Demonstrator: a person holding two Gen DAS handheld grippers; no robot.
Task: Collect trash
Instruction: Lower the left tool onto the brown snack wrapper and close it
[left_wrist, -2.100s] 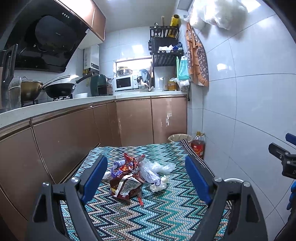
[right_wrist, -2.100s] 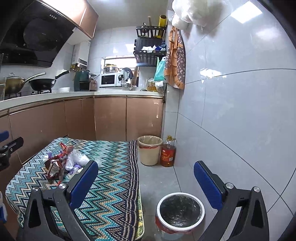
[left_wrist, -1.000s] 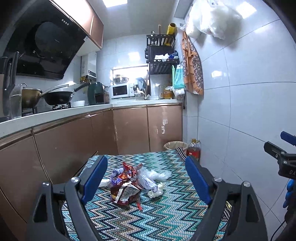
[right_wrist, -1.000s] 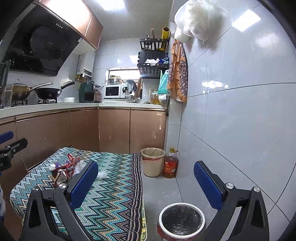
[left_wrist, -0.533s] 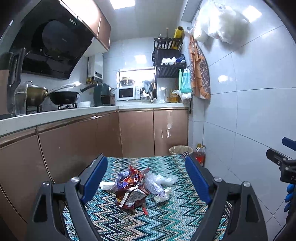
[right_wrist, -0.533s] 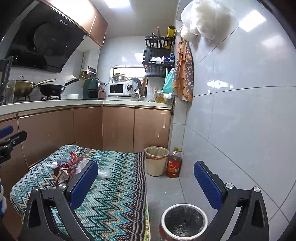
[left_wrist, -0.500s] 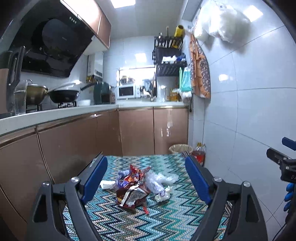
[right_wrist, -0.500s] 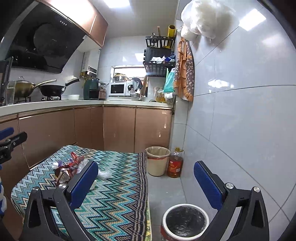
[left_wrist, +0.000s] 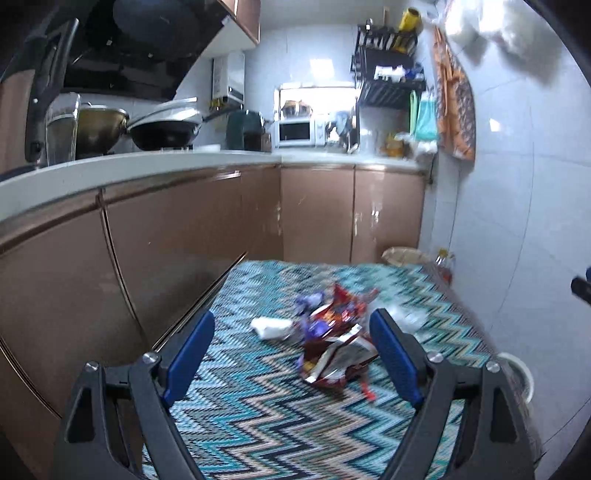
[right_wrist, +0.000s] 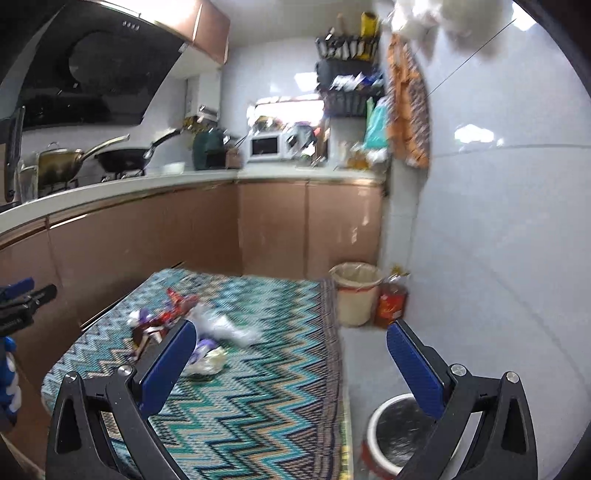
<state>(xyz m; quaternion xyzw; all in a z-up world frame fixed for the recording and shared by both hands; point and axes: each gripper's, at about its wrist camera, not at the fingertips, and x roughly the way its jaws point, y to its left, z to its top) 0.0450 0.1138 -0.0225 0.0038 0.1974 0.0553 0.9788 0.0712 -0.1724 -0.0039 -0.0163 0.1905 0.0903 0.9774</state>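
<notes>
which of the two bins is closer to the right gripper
The black-lined bin, just below the right gripper; the beige bin stands farther back by the cabinets.

I see bare zigzag cloth ahead of the wrapper pile, cabinets crowding left, tiled wall right.

Red wrappers on teal zigzag cloth; copper-brown cabinets.
</notes>
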